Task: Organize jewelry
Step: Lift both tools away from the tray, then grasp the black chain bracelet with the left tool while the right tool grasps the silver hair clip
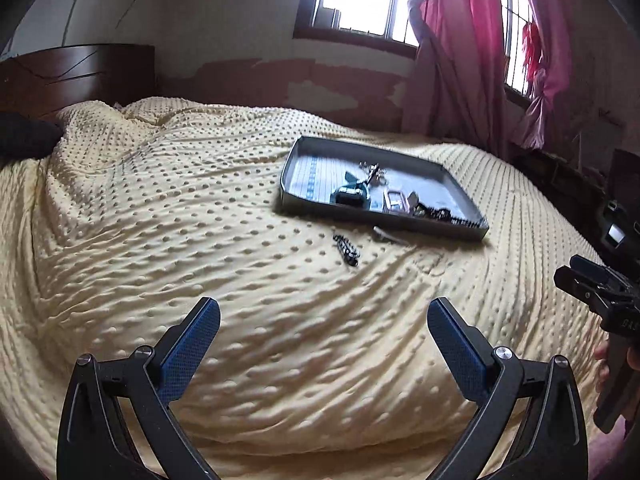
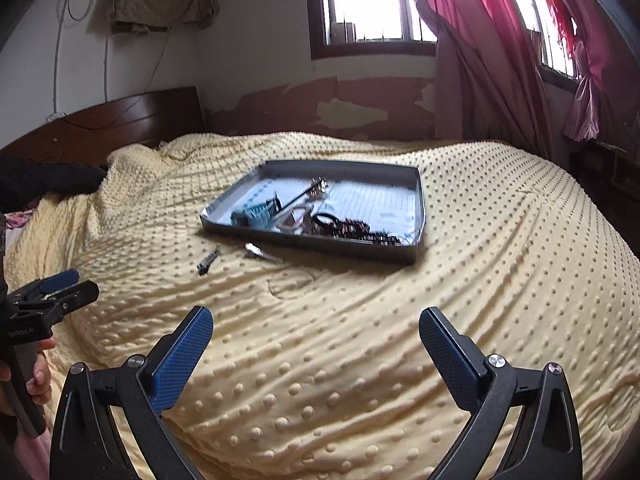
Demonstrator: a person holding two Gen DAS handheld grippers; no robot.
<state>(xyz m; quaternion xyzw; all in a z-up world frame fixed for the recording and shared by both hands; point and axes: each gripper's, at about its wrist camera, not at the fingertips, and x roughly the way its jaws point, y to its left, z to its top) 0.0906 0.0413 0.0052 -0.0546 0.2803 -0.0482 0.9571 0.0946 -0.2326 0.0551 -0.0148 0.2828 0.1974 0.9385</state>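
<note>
A grey shallow tray (image 1: 384,225) (image 2: 312,242) lies on the yellow dotted bedspread (image 1: 200,216) (image 2: 500,240) and holds several jewelry pieces: a dark beaded bracelet (image 2: 360,232), a silver key-like chain (image 1: 372,172) (image 2: 316,188) and a teal item (image 2: 260,212). In front of the tray lie a black link bracelet (image 1: 346,249) (image 2: 208,261) and a silver clip (image 1: 386,235) (image 2: 262,254). My left gripper (image 1: 323,308) (image 2: 86,282) is open and empty, well short of them. The right gripper (image 2: 316,316) (image 1: 568,270) hovers open and empty too.
A dark wooden headboard (image 1: 76,76) (image 2: 132,124) stands at the far left. Pink curtains (image 1: 452,48) (image 2: 492,48) hang beside barred windows behind the bed. A dark pillow (image 1: 24,136) lies at the left. A person's hand (image 2: 38,376) holds the left gripper's handle.
</note>
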